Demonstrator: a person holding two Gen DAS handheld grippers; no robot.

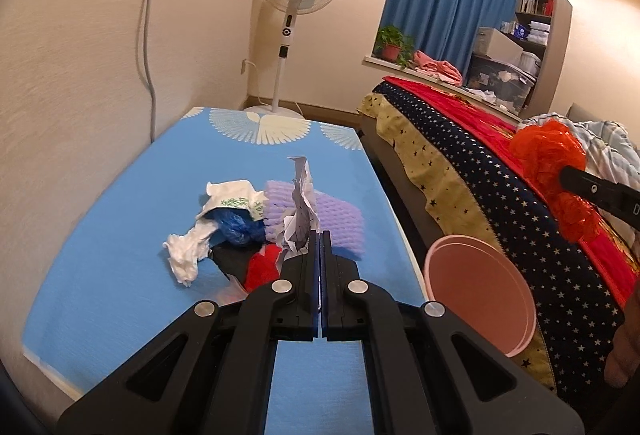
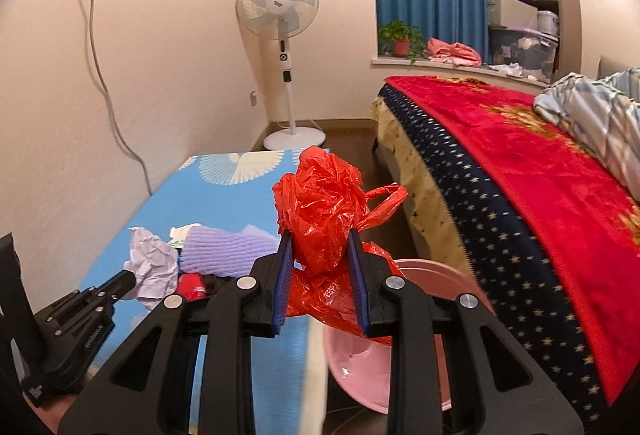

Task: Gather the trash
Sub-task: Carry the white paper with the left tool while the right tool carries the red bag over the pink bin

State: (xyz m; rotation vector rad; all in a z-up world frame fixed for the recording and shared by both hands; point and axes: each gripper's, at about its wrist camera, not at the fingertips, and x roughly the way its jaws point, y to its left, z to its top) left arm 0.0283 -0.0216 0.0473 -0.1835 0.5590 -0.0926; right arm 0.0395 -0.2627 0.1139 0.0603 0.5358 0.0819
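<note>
Between the fingers of the right gripper (image 2: pixel 322 259) sits a crumpled red plastic bag (image 2: pixel 320 207), clamped above the pink basin (image 2: pixel 360 375). Left gripper (image 1: pixel 320 239) is closed on white crumpled paper (image 1: pixel 300 203), over the table (image 1: pixel 120 243).

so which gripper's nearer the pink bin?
Right. The right gripper, shut on the red plastic bag, hangs just above the pink bin; the left gripper holds crumpled paper over the table.

Left claw (image 1: pixel 320 235) pinched closed, right claw (image 2: pixel 320 235) clamped, fingers parted
</note>
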